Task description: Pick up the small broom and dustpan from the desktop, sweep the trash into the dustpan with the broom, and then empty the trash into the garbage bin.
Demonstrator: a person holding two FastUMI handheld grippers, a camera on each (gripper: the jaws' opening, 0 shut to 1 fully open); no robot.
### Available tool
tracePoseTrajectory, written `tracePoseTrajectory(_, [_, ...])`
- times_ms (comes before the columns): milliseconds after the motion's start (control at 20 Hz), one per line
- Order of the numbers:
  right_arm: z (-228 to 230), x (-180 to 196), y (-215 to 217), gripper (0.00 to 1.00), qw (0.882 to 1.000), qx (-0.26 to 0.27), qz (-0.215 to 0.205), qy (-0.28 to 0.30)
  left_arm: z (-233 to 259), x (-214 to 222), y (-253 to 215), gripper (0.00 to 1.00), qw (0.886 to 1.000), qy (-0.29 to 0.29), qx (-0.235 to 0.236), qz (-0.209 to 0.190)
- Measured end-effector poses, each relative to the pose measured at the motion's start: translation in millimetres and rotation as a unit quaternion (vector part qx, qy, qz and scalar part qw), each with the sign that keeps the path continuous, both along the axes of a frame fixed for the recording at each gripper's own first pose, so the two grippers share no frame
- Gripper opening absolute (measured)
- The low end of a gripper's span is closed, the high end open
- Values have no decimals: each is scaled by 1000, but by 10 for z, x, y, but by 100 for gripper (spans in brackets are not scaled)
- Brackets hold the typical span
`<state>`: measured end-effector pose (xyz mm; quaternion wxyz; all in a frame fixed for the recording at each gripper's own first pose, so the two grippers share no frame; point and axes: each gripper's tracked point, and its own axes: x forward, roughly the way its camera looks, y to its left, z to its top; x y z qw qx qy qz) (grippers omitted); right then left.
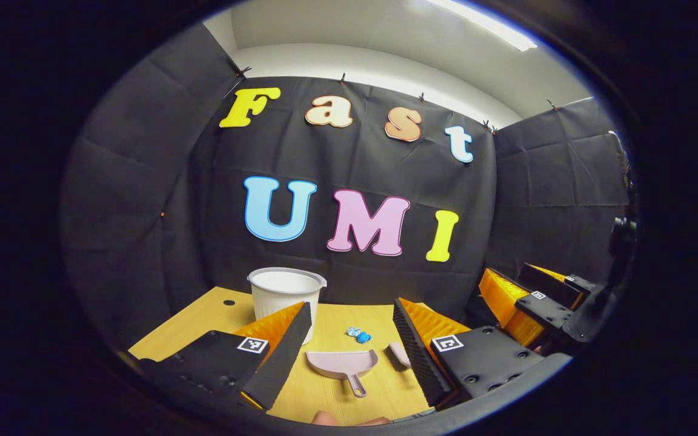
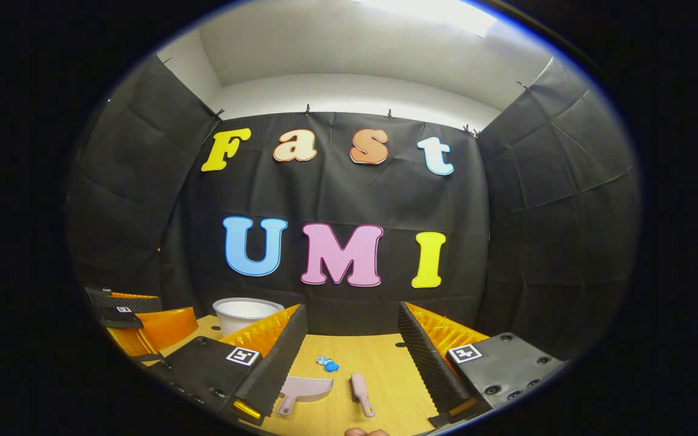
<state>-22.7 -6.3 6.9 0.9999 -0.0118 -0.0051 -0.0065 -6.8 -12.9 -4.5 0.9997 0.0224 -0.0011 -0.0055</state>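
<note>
Broom (image 1: 398, 353) half hidden behind left gripper (image 1: 350, 333) fingers; dustpan (image 1: 342, 363) clear.

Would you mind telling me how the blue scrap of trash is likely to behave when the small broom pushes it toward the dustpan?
The blue trash looks small and crumpled, so it is probably very light and may skid or tumble rather than roll evenly. Lying loose on the smooth wooden desktop, it should slide easily. The dustpan sits close by, so a short gentle stroke likely suffices.
</note>
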Motion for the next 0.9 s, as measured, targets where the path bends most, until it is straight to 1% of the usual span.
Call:
tracePoseTrajectory(100, [-121, -16, -12, 97, 1000, 2, 4, 22, -37, -1, 13, 80, 1000, 4, 1, 10])
tracePoseTrajectory(200, [-134, -27, -37, 97, 1000, 1, 4, 31, -62, -41, -23, 80, 1000, 5, -3, 12])
tracePoseTrajectory(300, [-112, -33, -52, 97, 999, 3, 6, 32, -101, -67, -48, 82, 1000, 8, -7, 10])
tracePoseTrajectory(400, [-105, -58, -37, 97, 999, -1, 13, 29, -142, -61, -20, 81, 1000, 14, -9, 20])
tracePoseTrajectory(600, [-130, -5, -31, 96, 999, -9, 26, 31, -178, -3, -59, 81, 999, 21, -25, 24])
tracePoseTrajectory(650, [-142, 9, -34, 92, 999, -9, 28, 31, -182, 20, -46, 80, 999, 24, -23, 28])
tracePoseTrajectory(700, [-155, 34, -21, 96, 999, -9, 31, 34, -196, 33, -45, 80, 999, 25, -22, 29])
tracePoseTrajectory(900, [-248, 153, -15, 97, 998, -12, 40, 45, -238, 136, -62, 81, 999, 32, -18, 33])
